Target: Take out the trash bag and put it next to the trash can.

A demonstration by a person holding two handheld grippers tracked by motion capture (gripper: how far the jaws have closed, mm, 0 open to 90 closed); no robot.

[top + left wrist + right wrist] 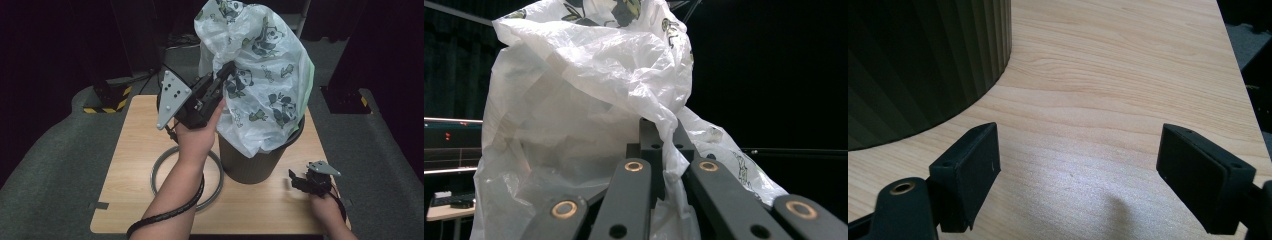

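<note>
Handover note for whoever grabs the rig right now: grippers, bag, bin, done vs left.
Left gripper: shut on a fold of the white panda-print plastic bag, held up above the bin.
Right gripper: open, holding nothing, low over the light wooden table to the right of the bin.
Dark ribbed round plastic bin: upright mid-table; the bag's lower part hangs inside it and drapes over its rim, the rest billows above.
Grey ring: flat on the table left of the bin, untouched.
Done: bag gripped and raised.
Left, probably: get the bag free of, or seated in, the bin; I cannot tell which.
</note>
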